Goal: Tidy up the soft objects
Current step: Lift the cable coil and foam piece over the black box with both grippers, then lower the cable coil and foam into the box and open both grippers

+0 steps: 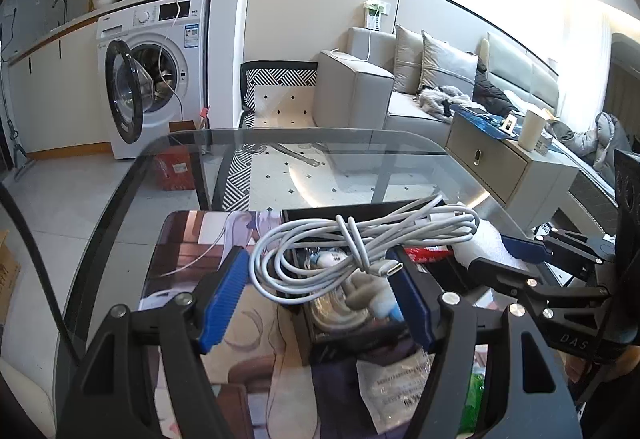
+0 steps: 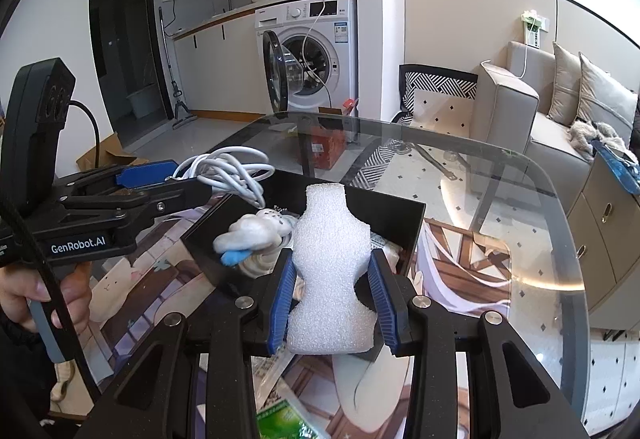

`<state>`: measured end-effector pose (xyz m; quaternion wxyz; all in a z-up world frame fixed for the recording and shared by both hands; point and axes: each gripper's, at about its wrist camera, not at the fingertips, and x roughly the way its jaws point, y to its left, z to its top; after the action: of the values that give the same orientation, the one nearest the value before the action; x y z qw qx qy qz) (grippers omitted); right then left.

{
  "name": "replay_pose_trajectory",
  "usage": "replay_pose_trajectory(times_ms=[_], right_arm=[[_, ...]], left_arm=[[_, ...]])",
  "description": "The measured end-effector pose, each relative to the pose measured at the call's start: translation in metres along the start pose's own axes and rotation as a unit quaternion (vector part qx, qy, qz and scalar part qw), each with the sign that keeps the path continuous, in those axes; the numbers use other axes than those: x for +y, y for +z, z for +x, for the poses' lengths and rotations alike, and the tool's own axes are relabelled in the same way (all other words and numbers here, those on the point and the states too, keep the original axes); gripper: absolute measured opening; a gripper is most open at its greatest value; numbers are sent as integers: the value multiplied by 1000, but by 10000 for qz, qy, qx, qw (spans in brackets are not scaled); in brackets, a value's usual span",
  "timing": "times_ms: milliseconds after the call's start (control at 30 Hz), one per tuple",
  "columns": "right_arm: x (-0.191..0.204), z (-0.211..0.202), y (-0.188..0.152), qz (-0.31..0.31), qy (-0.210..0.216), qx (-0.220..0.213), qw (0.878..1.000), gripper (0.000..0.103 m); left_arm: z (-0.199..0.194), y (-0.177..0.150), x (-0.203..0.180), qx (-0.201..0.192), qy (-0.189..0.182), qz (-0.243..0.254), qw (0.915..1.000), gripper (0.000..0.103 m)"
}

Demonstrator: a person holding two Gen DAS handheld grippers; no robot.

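My right tool [image 2: 332,295] pinches the white foam piece [image 2: 330,271], long axis upright, directly over the black box [image 2: 400,217]; my left tool [image 1: 320,299], spread, cradles the coiled cable [image 1: 360,243] above it.

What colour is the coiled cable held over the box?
White, the coiled cable shows best in the left wrist view, above the black box.

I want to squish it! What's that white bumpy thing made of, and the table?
The white piece looks like soft packing foam: matte, with a bubbly texture, dented where the right gripper squeezes it. The table looks like glass: shiny, and the floor shows through.
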<state>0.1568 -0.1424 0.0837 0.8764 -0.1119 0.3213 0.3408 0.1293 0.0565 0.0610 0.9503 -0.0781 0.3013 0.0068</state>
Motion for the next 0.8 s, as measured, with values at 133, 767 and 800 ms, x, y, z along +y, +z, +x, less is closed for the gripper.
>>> replay_pose_trajectory(times_ms=[133,767,800], right_arm=[[-7,11,3,46,-22,85,10000,38],[-4,49,10,-468,142,497,9976,38],[-3,51,10,-488,170,511,9974,38]], left_arm=[[12,5,-1,28,21,-13,10000,70],[50,18,-5,225,16,0,9997,70],[51,18,-6,224,14,8,9997,70]])
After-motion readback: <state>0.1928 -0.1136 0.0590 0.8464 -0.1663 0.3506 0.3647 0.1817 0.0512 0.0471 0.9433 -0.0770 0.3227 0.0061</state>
